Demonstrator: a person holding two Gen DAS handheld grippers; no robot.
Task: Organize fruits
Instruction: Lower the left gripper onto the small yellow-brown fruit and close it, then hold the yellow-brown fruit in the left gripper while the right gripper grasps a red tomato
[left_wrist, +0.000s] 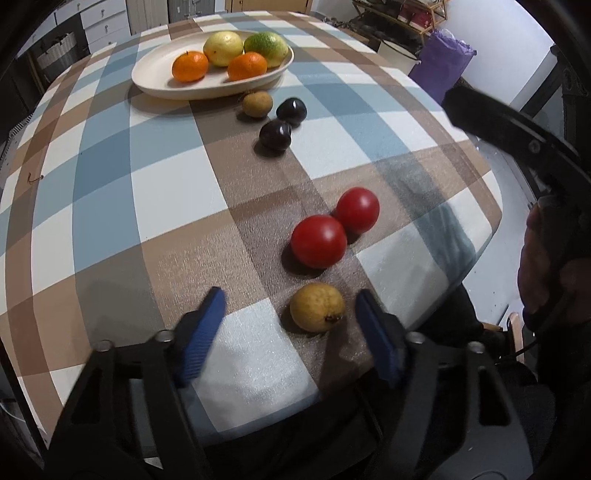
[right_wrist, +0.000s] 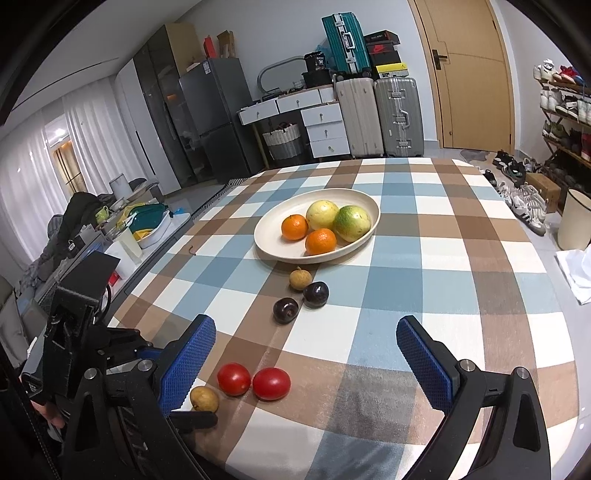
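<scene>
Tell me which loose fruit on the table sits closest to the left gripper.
The yellow-brown pear, just ahead between the open left gripper's fingers. The two tomatoes lie beyond it, the dark plums farther still.

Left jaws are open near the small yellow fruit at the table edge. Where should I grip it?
Grip the small yellow fruit across its round middle, coming straight forward with the left gripper. Its dark stem nub points right, so probably avoid clamping there.

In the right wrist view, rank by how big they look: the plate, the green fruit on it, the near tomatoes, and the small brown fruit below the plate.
1. plate, clearly largest.
2. green fruit.
3. two tomatoes, alike; being nearer the camera may inflate them.
4. small brown fruit, smallest.
</scene>
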